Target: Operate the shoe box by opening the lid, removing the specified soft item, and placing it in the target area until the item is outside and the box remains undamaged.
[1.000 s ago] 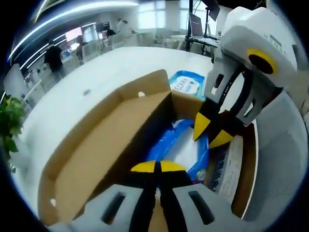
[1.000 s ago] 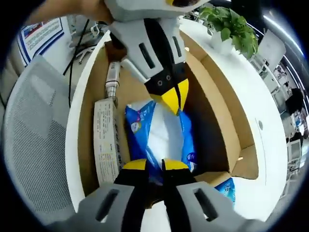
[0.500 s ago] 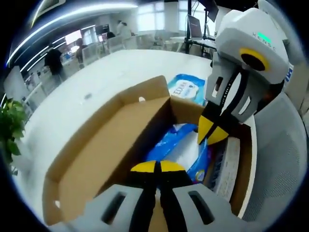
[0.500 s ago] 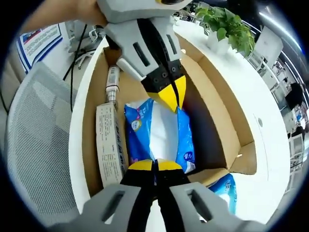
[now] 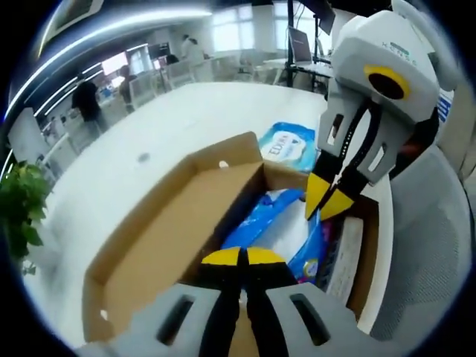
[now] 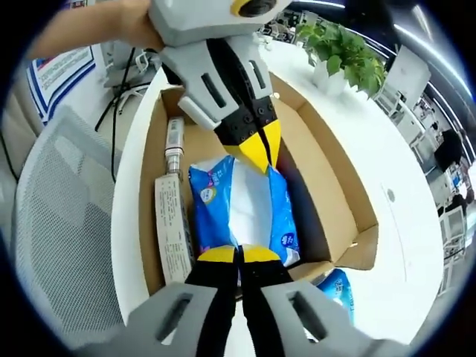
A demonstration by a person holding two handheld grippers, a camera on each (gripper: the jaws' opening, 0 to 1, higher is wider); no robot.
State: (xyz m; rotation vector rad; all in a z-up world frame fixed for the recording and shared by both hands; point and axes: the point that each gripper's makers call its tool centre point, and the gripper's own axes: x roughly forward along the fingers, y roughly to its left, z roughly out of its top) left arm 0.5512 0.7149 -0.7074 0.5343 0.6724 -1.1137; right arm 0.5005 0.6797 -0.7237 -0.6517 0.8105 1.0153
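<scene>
The cardboard shoe box (image 5: pixel 160 238) stands open on a white table, its lid folded back. Inside lies a blue and white soft wipes pack (image 6: pixel 249 204), also seen in the left gripper view (image 5: pixel 279 227). My right gripper (image 6: pixel 238 254) is shut on the pack's near end. My left gripper (image 6: pixel 256 152) reaches in from the far side, its yellow tips closed at the pack's other end. In the left gripper view my own jaws (image 5: pixel 239 256) stand together in front of the pack, and the right gripper (image 5: pixel 327 199) pinches its far end.
A long white carton (image 6: pixel 169 230) and a small tube (image 6: pixel 173 141) lie in the box beside the pack. A second blue pack (image 5: pixel 286 141) rests on the table outside the box. A grey mesh chair (image 6: pixel 59 223) stands at the table edge, and a potted plant (image 6: pixel 342 44) beyond the box.
My right gripper's jaws, apart a second ago, have shut on the pack's end. Both cameras have pulled back, so the box looks smaller and lower.
</scene>
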